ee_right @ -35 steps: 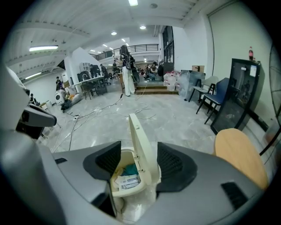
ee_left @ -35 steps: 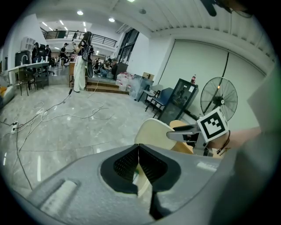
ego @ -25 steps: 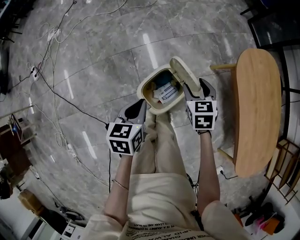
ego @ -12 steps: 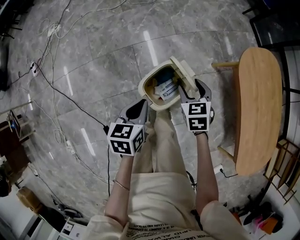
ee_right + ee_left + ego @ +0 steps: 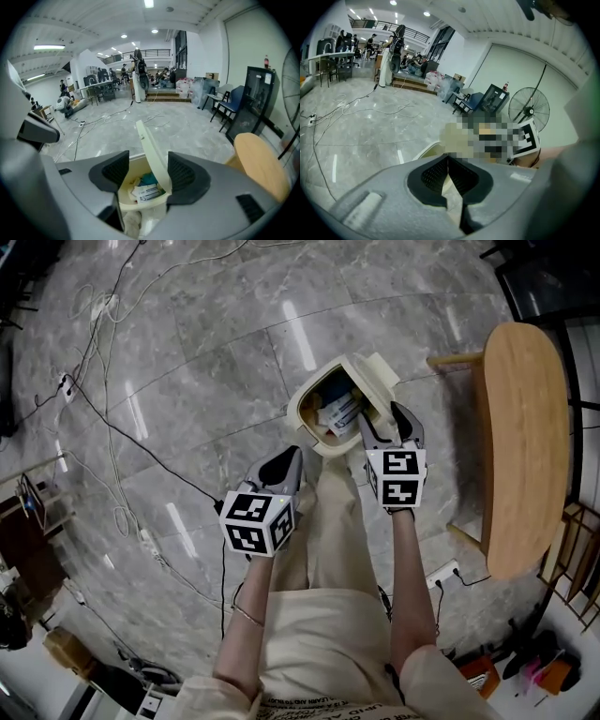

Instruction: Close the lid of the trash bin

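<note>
A cream trash bin [image 5: 304, 414] stands on the grey floor just ahead of the person's feet, with papers and wrappers inside. Its lid [image 5: 379, 377] is hinged at the far right and stands tilted over the opening. My right gripper [image 5: 382, 420] is open at the bin's near right side. In the right gripper view the lid [image 5: 151, 145] rises edge-on between the two pads, close against the right pad, above the bin [image 5: 137, 203]. My left gripper [image 5: 289, 459] hovers shut and empty near the bin's near left side. In its own view the left gripper [image 5: 448, 159] has its pads touching, with the bin rim [image 5: 423, 152] beyond.
A wooden oval table [image 5: 521, 446] stands to the right of the bin, also in the right gripper view as the table [image 5: 258, 161]. Cables [image 5: 101, 407] trail over the floor at the left. A power strip [image 5: 442, 572] lies near the person's right leg. A fan [image 5: 529, 109] stands beyond.
The lid has tipped further over the bin's opening. My right gripper has moved left and forward with it. The left gripper has edged closer to the bin.
</note>
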The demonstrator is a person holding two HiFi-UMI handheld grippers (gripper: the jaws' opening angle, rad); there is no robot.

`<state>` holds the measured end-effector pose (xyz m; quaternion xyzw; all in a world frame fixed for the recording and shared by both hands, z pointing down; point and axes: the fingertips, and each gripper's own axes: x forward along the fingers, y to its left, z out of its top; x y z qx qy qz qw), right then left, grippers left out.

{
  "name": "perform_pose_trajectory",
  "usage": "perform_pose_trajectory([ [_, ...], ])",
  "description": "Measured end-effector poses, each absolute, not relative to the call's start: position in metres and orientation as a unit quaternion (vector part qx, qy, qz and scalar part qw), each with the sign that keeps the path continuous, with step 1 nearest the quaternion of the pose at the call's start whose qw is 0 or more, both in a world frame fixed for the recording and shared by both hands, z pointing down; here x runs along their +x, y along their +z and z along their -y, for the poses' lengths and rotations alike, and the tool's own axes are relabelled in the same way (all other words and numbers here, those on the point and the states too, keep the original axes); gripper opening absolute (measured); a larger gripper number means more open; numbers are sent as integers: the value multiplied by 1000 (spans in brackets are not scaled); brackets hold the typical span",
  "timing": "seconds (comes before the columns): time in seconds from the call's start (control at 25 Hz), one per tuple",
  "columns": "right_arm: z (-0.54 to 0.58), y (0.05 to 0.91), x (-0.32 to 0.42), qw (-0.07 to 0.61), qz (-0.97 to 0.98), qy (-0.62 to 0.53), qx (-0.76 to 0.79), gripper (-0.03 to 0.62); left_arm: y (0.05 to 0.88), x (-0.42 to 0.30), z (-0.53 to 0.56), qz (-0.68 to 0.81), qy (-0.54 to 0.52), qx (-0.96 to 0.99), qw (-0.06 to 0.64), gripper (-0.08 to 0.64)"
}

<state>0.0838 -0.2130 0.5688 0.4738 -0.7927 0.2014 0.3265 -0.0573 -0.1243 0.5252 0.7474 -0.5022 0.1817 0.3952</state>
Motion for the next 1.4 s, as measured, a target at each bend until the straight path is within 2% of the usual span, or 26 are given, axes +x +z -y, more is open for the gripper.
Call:
perform_pose_trajectory([
  [0.68,181,590,55,226,778,260,525,255,571,-77,90,460,193,754,427,23],
  [1.16,156,620,32,232,773,285,518,255,587,-88,72,442,200,760,432,23],
  [1.4,141,644,21,253,772,297,502,230,597,-98,64,447,203,754,435,23],
])
